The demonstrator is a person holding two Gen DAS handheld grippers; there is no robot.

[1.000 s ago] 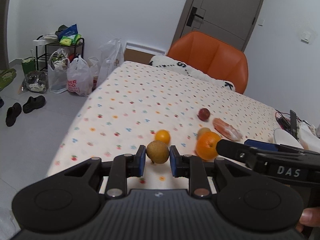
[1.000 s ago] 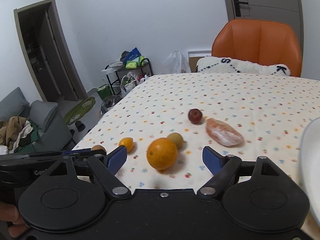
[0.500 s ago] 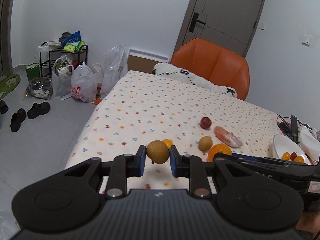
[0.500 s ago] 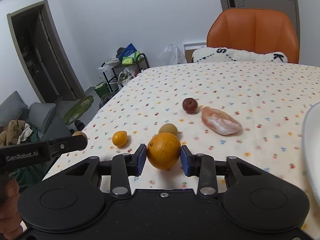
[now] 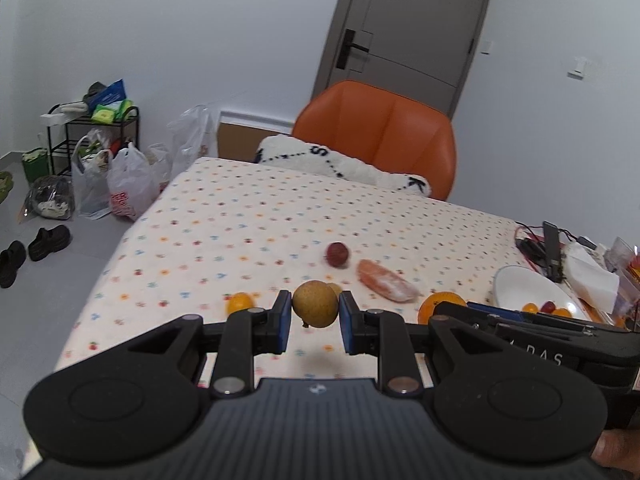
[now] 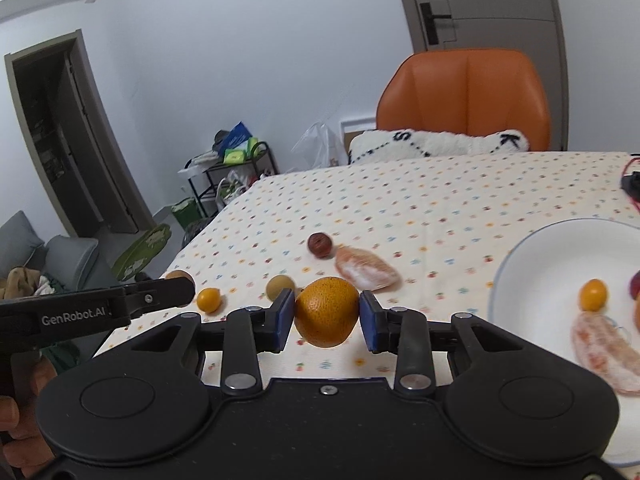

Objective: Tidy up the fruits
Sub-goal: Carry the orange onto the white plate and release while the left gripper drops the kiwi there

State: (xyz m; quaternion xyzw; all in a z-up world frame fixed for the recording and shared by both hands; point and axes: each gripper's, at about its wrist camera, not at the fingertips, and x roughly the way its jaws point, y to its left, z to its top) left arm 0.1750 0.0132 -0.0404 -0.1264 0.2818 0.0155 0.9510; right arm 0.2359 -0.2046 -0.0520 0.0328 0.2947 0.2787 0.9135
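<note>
My left gripper (image 5: pixel 314 322) is shut on a brown round fruit (image 5: pixel 315 303), lifted above the patterned tablecloth (image 5: pixel 248 216). My right gripper (image 6: pixel 327 323) is shut on a large orange (image 6: pixel 327 311), also raised off the cloth. On the cloth lie a small orange fruit (image 6: pixel 208 299), a second brown fruit (image 6: pixel 280 287), a dark red fruit (image 6: pixel 319 244) and a peeled pink segment (image 6: pixel 366 268). The white plate (image 6: pixel 532 256) at the right holds a small orange fruit (image 6: pixel 594 294) and a peeled segment (image 6: pixel 604 350).
An orange chair (image 5: pixel 380 136) with a white cushion (image 5: pixel 344 166) stands at the table's far side. Cables, a black device (image 5: pixel 554 248) and tissues (image 5: pixel 588 276) crowd the right edge beyond the plate. Bags, a rack and shoes are on the floor at the left.
My right gripper closed on the large orange and lifted it toward the plate. My left gripper rose with the brown fruit held throughout.
</note>
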